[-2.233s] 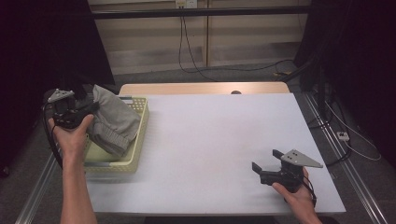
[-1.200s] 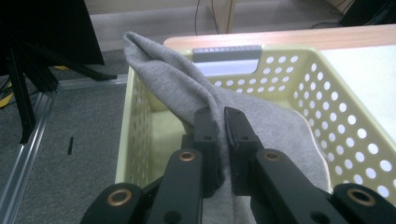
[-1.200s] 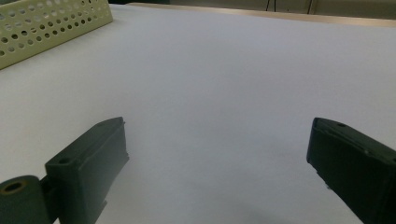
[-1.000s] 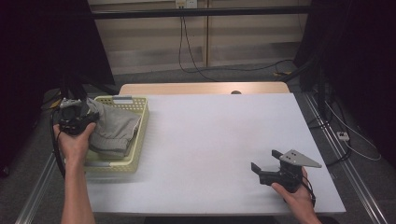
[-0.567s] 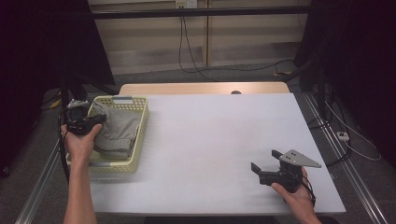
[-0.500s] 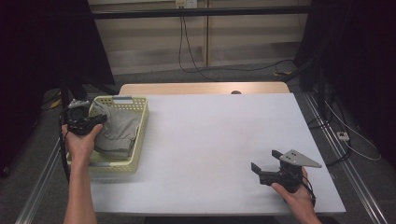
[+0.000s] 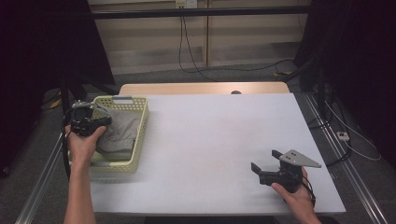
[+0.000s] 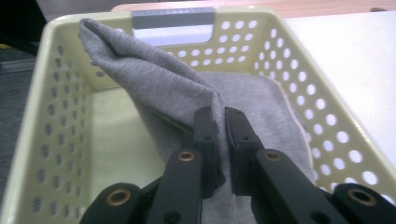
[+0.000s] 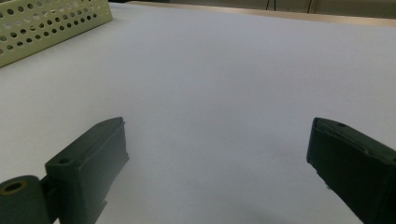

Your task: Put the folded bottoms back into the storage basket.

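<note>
Left gripper (image 8: 221, 122): jaws pinched on a fold of the grey cloth (image 8: 177, 88), which lies in the pale yellow perforated basket (image 8: 322, 116). Right gripper (image 9: 217, 154): jaws spread wide, empty, over the white table (image 9: 224, 70).

White table (image 7: 210, 135) with wooden far edge; grey floor (image 7: 224, 74), trailing cables (image 7: 196, 60); dark surroundings

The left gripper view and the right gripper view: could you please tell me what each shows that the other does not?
The left gripper view shows the left gripper shut on a fold of grey cloth inside the basket, whose grey handle sits at the far end. The right gripper view shows the right gripper, jaws wide apart with nothing between them, over bare white table. Both show the perforated cream basket.
</note>
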Tool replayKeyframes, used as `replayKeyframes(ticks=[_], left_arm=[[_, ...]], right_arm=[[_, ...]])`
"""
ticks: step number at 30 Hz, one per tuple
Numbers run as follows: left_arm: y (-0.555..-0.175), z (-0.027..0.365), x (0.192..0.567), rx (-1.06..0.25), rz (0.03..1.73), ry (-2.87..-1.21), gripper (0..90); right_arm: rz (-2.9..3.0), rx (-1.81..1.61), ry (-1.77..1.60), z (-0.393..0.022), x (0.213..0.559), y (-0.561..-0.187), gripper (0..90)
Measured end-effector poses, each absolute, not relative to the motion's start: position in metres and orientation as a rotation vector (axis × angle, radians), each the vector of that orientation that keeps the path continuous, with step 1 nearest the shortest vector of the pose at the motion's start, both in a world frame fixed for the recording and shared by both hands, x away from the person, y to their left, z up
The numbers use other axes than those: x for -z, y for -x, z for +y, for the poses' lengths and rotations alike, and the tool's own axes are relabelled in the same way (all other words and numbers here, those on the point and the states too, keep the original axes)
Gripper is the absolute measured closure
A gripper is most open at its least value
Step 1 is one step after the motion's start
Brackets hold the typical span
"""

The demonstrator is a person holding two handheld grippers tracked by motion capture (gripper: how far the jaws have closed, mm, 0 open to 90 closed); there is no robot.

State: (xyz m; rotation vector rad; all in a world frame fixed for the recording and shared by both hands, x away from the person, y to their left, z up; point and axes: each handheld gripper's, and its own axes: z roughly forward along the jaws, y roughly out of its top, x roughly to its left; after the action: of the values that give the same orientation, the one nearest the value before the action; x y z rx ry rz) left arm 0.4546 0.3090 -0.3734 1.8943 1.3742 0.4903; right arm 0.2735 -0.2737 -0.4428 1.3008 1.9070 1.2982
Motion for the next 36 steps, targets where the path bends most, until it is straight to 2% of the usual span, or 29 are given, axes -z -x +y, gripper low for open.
replayKeyframes(ticks=[6,13,24,36], left_arm=[[-0.455,0.306,0.373,-0.451,1.390,-1.894,84.3],[-0.454,0.310,0.372,-0.551,1.417,-1.930,83.9],[-0.453,0.328,0.378,-0.590,1.501,-1.904,83.5],[-0.461,0.315,0.390,-0.530,1.528,-1.980,83.9]], right_arm=[[1.907,-1.298,-1.302,-0.274,0.443,-0.273,4.8],[1.906,-1.298,-1.299,-0.274,0.443,-0.273,4.8],[1.907,-1.298,-1.301,-0.274,0.443,-0.273,4.8],[1.909,-1.298,-1.301,-0.274,0.443,-0.274,4.8]])
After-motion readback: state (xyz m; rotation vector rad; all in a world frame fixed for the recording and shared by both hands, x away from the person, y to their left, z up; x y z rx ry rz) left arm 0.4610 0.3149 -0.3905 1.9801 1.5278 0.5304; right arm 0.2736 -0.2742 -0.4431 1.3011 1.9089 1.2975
